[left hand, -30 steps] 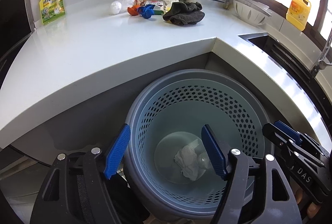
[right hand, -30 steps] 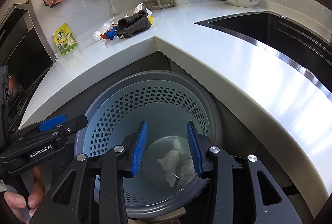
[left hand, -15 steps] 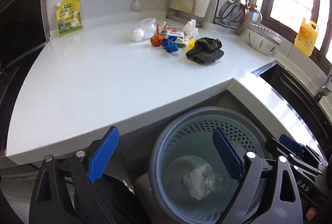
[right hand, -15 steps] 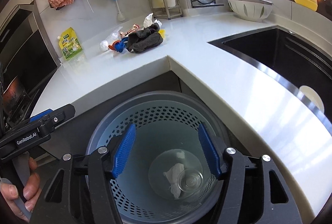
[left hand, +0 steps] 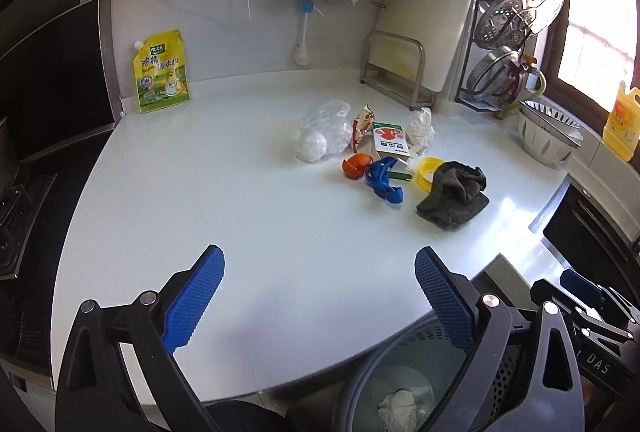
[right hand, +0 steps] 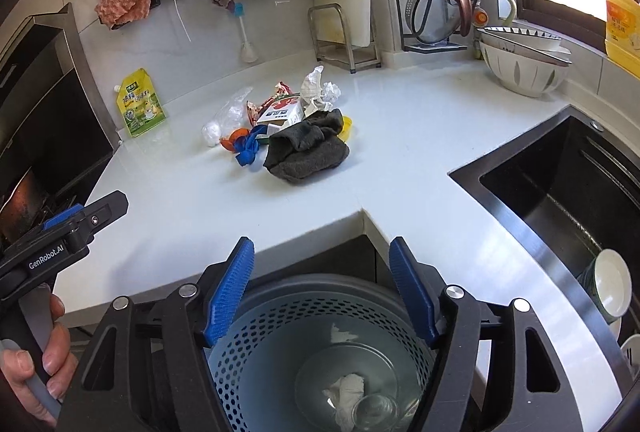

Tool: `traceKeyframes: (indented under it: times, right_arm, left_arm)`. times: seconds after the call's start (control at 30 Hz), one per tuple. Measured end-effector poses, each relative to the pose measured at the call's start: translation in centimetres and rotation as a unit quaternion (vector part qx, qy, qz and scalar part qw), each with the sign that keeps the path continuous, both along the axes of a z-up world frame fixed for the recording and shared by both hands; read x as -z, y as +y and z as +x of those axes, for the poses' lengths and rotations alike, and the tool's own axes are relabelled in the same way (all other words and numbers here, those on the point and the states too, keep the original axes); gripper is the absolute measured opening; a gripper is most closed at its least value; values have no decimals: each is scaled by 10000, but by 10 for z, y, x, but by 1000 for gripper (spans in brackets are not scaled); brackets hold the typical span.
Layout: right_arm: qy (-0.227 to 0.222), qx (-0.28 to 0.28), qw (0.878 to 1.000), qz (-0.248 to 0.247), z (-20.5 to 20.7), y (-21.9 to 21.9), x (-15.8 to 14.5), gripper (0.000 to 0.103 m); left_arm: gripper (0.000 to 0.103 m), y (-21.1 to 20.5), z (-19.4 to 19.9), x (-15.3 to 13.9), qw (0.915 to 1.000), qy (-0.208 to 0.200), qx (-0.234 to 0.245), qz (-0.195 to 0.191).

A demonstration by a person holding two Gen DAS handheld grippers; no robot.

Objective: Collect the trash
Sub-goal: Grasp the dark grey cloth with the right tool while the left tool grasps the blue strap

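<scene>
A pile of trash lies on the white counter (left hand: 224, 216): a clear plastic bag (left hand: 326, 128), a white ball (left hand: 310, 148), a snack wrapper (left hand: 362, 126), a small carton (left hand: 390, 142), crumpled paper (left hand: 420, 130), an orange scrap (left hand: 355, 166), a blue scrap (left hand: 384, 182) and a yellow ring (left hand: 428, 168). A dark cloth (left hand: 454, 198) lies beside them; it also shows in the right wrist view (right hand: 308, 150). The grey perforated bin (right hand: 320, 316) stands below the counter edge and holds crumpled paper (right hand: 346, 388) and a clear cup (right hand: 374, 410). My left gripper (left hand: 320, 292) is open and empty over the counter's front. My right gripper (right hand: 322, 284) is open and empty above the bin.
A yellow pouch (left hand: 162, 72) leans on the back wall. A metal rack (left hand: 396, 72), pot lids (left hand: 516, 8) and a bowl (left hand: 546, 138) stand at the back right. The black sink (right hand: 560, 192) is to the right, with dishes (right hand: 610, 288) in it.
Both grippers have risen from inside the bin and tilted up toward the counter. The left now looks over the counter. Both jaws have opened wider.
</scene>
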State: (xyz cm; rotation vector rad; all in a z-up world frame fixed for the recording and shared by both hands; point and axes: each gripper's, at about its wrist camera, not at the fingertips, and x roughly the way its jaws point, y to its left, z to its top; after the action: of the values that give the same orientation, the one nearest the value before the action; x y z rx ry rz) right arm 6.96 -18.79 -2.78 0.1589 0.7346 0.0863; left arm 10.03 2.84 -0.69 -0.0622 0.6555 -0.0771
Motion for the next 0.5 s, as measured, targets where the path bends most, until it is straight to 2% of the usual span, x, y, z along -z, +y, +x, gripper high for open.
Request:
traceKeyframes:
  times: [0.3, 0.5]
  right_arm:
    - [158, -51, 9998, 121, 59, 8, 4, 72]
    - [252, -108, 9996, 7, 92, 19, 10, 75]
  left_arm:
    - [94, 8, 42, 11, 9998, 190, -101, -46]
    - [94, 15, 61, 18, 9993, 291, -196, -89]
